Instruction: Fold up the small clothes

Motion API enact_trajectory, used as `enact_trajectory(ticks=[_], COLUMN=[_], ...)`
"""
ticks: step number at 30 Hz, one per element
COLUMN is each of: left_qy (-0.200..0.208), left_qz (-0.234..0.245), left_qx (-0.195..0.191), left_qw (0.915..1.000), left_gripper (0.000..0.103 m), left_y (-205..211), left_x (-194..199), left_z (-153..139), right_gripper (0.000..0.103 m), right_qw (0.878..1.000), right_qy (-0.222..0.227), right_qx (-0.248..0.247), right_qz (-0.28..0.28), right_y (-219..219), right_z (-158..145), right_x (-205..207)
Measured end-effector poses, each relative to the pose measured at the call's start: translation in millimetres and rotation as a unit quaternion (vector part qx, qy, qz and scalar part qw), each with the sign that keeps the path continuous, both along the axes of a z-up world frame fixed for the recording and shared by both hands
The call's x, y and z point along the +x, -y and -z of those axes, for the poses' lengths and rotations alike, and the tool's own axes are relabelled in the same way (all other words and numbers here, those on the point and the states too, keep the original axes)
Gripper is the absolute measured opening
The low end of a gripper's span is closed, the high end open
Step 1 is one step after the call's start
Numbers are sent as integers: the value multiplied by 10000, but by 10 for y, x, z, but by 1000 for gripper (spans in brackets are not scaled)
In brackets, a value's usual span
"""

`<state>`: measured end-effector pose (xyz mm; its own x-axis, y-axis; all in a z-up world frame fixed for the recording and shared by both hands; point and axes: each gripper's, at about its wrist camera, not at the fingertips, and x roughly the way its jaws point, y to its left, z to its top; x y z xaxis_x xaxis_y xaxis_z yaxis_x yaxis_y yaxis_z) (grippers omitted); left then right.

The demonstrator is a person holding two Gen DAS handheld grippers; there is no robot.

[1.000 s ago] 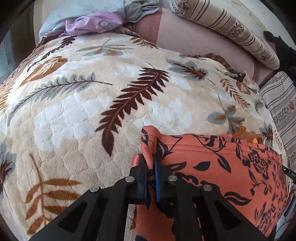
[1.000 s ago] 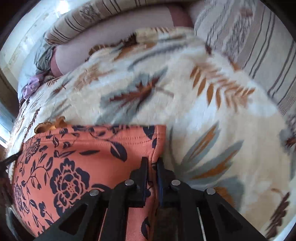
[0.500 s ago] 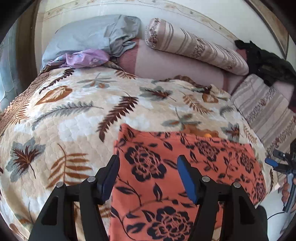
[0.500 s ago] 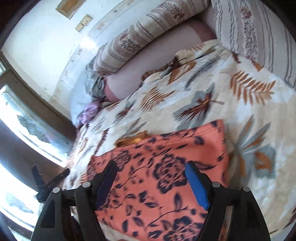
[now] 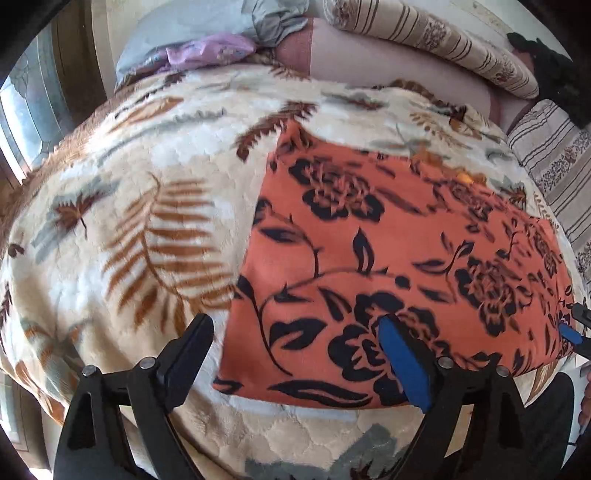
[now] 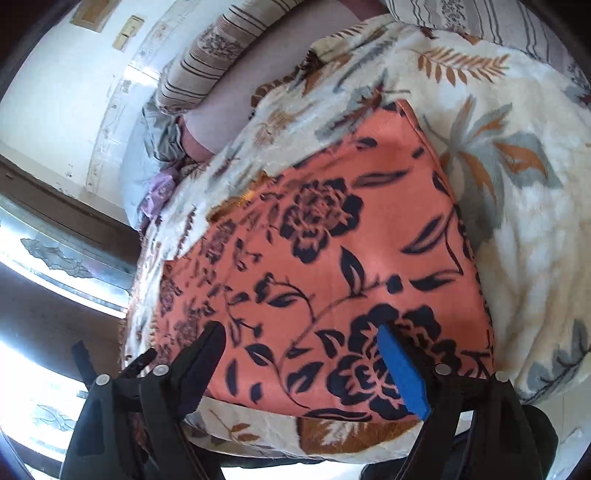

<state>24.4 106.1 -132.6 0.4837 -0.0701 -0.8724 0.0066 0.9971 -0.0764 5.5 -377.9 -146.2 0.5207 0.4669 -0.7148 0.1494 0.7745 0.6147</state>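
Orange floral garment [image 5: 388, 258] lies flat on leaf-print blanket [image 5: 147, 221], near its front edge. Left gripper [image 5: 295, 354] and right gripper [image 6: 303, 362] hover above, jaws just opened wide, gripping nothing. Striped bolster [image 5: 436, 40], grey pillow [image 5: 192, 29], purple cloth [image 5: 210, 51] behind, well apart.

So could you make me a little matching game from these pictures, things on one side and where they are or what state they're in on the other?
Things:
1. orange cloth with black flowers
2. lilac garment
3. striped bolster pillow
4. left hand-held gripper

Place or state:
A. jaws wide open, holding nothing
B. along the wall
C. spread flat on the leaf-print blanket
D. crumpled at the blanket's far corner

Pairs: 1-C, 2-D, 3-B, 4-A
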Motion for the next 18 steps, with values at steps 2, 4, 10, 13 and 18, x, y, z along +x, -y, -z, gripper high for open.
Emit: enact_trajectory(ticks=[2, 4, 10, 13, 18], left_qy=[314, 470, 658, 726, 784], left_qz=[7, 70, 174, 227, 245], left_qx=[-33, 65, 24, -12, -4], left_qw=[9995, 9988, 9977, 9971, 9966], left_gripper=[98, 99, 102, 102, 102], left_y=[-2, 21, -3, -24, -20], left_x=[-76, -110, -135, -162, -170], left_z=[105, 129, 155, 144, 147], right_gripper=[87, 87, 87, 87, 87], right_qw=[9992, 9992, 9994, 9992, 9986], right_qy=[352, 342, 308, 343, 282], right_qx=[79, 55, 6, -115, -394], right_qz=[141, 210, 172, 165, 221], right_y=[32, 24, 22, -21, -108], right_z=[19, 1, 3, -3, -24], right_x=[-98, -109, -91, -113, -98])
